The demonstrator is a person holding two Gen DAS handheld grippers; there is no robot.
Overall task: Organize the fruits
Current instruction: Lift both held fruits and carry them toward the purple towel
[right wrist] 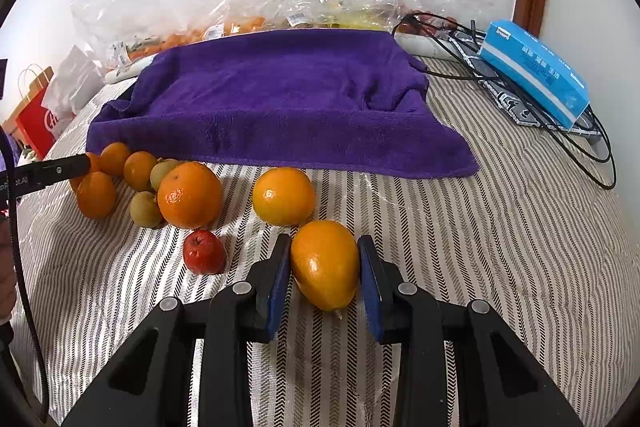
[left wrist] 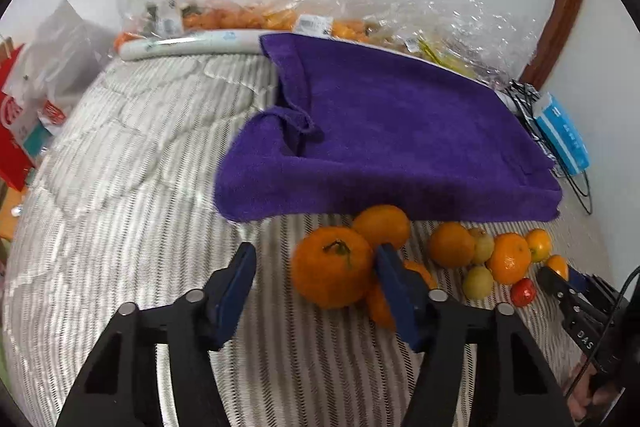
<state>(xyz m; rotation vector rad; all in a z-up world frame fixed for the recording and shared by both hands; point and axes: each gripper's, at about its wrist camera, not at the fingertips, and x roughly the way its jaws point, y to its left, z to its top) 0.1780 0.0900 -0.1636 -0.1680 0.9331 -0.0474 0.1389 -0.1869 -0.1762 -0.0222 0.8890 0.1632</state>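
In the left wrist view a big stemmed orange (left wrist: 332,267) lies on the striped bedcover (left wrist: 140,167) between the jaws of my left gripper (left wrist: 316,263). The right pad touches the orange and the left pad stands clear of it, so the gripper is open. My right gripper (right wrist: 324,267) is shut on a yellow-orange citrus (right wrist: 324,263), with both blue pads against its sides. That gripper (left wrist: 562,273) and its fruit also show at the right edge of the left wrist view. More oranges (right wrist: 190,195), small greenish fruits (right wrist: 146,209) and a small red fruit (right wrist: 204,251) lie loose in a row.
A purple towel (right wrist: 280,99) drapes over a raised box behind the fruit. Clear plastic bags of fruit (right wrist: 280,7) line the wall. A blue box (right wrist: 536,71) and black cables (right wrist: 580,131) lie at the right. A red paper bag (right wrist: 36,123) stands far left.
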